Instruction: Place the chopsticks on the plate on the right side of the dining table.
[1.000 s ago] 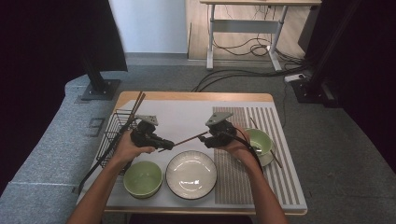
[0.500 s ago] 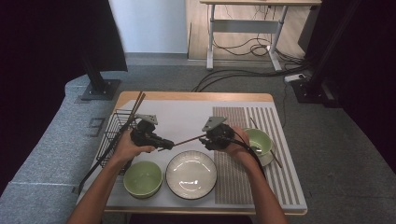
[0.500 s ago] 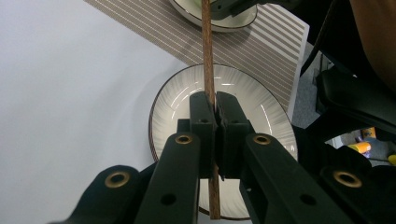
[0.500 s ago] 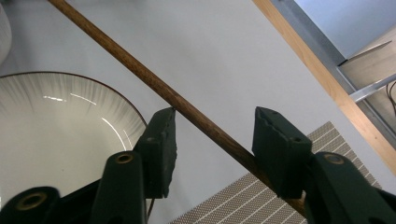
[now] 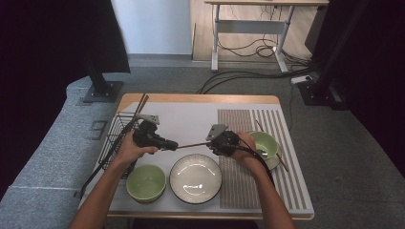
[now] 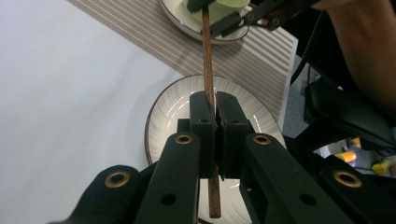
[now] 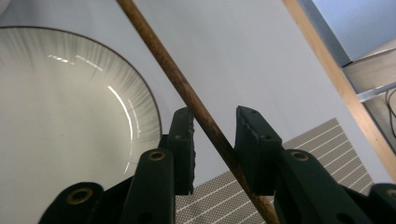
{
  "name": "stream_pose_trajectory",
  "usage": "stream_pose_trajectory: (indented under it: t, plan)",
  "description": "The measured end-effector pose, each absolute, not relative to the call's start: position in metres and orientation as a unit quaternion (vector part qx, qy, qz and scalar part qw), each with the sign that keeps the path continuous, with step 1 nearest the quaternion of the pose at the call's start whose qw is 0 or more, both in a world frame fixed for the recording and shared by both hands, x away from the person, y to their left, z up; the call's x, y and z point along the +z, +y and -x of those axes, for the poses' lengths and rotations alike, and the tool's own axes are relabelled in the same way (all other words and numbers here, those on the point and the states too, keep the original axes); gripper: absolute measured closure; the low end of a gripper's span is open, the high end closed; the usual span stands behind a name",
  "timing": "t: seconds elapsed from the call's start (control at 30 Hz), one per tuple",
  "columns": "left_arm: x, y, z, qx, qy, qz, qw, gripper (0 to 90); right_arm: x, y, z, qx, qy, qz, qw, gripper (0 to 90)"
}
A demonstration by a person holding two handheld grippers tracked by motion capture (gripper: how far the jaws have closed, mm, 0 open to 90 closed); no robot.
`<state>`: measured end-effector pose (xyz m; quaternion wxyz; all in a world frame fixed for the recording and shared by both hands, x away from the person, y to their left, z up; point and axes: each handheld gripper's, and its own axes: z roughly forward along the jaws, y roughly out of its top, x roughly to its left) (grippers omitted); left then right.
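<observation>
**A:** What have your hand-held grippers got?

**B:** My left hand-held gripper [image 6: 215, 100] is clenched on a brown wooden chopstick [image 6: 207, 56]; its two pads pinch the stick with no gap on either side. My right hand-held gripper [image 7: 215, 123] has just been closing, and the same chopstick [image 7: 187, 93] runs between its jaws. It seems to brush the left pad, but there is daylight on the right side, so I don't count it as gripped there.

**A:** Which way does the stick run?

**B:** In the high view the chopstick [image 5: 193, 144] lies nearly level, its long axis going across the bench [image 5: 191, 114] from the left hand-held gripper [image 5: 169, 144] to the right hand-held gripper [image 5: 212, 144]. It hangs in the air above the far rim of the white ribbed plate [image 5: 196, 179].

**A:** How does it look?

**B:** Thin, straight, round, dark brown with fine grain. A short end sticks out behind the left jaws.

**A:** And around it?

**B:** A green bowl [image 5: 146, 182] sits left of the plate, and a striped mat [image 5: 267, 157] lies to the right.
</observation>
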<state>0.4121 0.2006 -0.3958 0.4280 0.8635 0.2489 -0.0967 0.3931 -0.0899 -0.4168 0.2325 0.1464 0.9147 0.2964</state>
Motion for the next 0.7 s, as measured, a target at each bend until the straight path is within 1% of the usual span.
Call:
stream_pose_trajectory:
  t: [0.2,0.3,0.37,0.43,0.47,0.57,0.7]
  plan:
    - [-0.396,0.203,-0.417,-0.097,0.258,-0.847,0.454,86.1,-0.422,-0.092,-0.391,0.295,0.924,-0.129,0.206,75.3]
    - [-0.394,0.205,-0.418,-0.067,0.271,-0.84,0.464,84.7,-0.423,-0.094,-0.39,0.304,0.924,-0.126,0.194,78.2]
    - [-0.392,0.206,-0.419,-0.052,0.281,-0.833,0.473,82.3,-0.424,-0.095,-0.39,0.312,0.925,-0.121,0.179,80.5]
    - [-0.391,0.206,-0.419,-0.032,0.292,-0.829,0.476,76.0,-0.425,-0.096,-0.388,0.315,0.927,-0.115,0.167,83.6]
    - [-0.391,0.205,-0.419,-0.028,0.294,-0.83,0.474,75.1,-0.425,-0.096,-0.387,0.317,0.927,-0.115,0.163,84.2]
    - [-0.392,0.204,-0.418,-0.005,0.304,-0.83,0.467,70.7,-0.428,-0.099,-0.387,0.32,0.927,-0.117,0.155,84.3]
    - [-0.393,0.202,-0.418,0.004,0.308,-0.828,0.468,65.8,-0.433,-0.102,-0.387,0.319,0.929,-0.117,0.146,84.6]
